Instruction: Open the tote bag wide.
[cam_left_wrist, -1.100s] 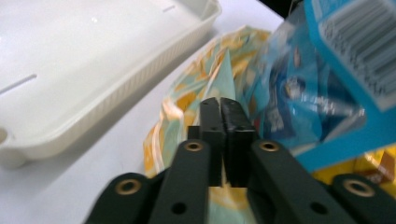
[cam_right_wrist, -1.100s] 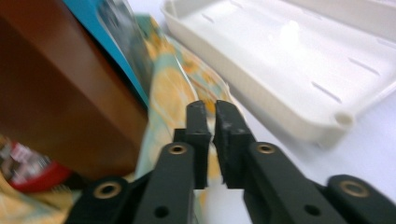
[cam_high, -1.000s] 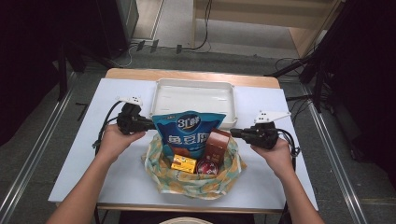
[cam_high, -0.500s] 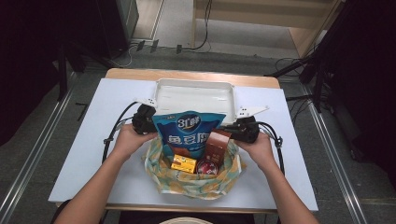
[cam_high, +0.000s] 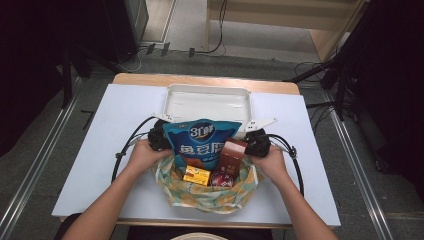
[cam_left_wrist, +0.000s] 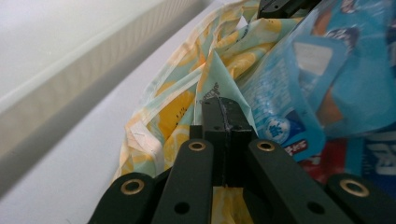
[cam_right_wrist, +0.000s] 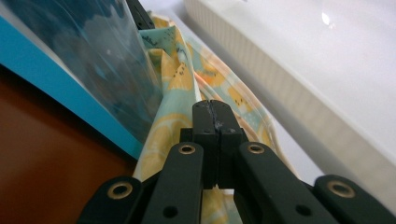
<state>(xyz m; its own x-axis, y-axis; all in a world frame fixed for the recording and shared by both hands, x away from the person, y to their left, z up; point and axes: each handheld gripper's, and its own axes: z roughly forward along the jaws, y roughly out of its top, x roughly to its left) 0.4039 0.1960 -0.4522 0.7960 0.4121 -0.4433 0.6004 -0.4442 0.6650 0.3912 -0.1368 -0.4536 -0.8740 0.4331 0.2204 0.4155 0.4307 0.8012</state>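
Observation:
A cloth bag (cam_high: 210, 200) with a lemon print sits at the table's near middle. It holds a blue snack pouch (cam_high: 202, 142), a brown box (cam_high: 232, 155), a small yellow box (cam_high: 196, 175) and a red round pack (cam_high: 220, 179). My left gripper (cam_high: 165, 141) is at the bag's left rim and my right gripper (cam_high: 250, 144) at its right rim. In the left gripper view the jaws (cam_left_wrist: 223, 105) are shut, tips against the cloth (cam_left_wrist: 173, 107) beside the pouch (cam_left_wrist: 327, 70). The right jaws (cam_right_wrist: 212, 107) are shut too, touching cloth (cam_right_wrist: 173, 70). I cannot tell whether cloth is pinched.
A white rectangular tray (cam_high: 207, 102) lies just behind the bag, its ribbed wall close to both grippers (cam_left_wrist: 70, 60) (cam_right_wrist: 303, 70). The white tabletop (cam_high: 100, 150) has bare room left and right. Cables loop from each gripper across the table.
Both hands have come inward and down from the table's sides to the bag's rim. The bag and its contents have not moved.

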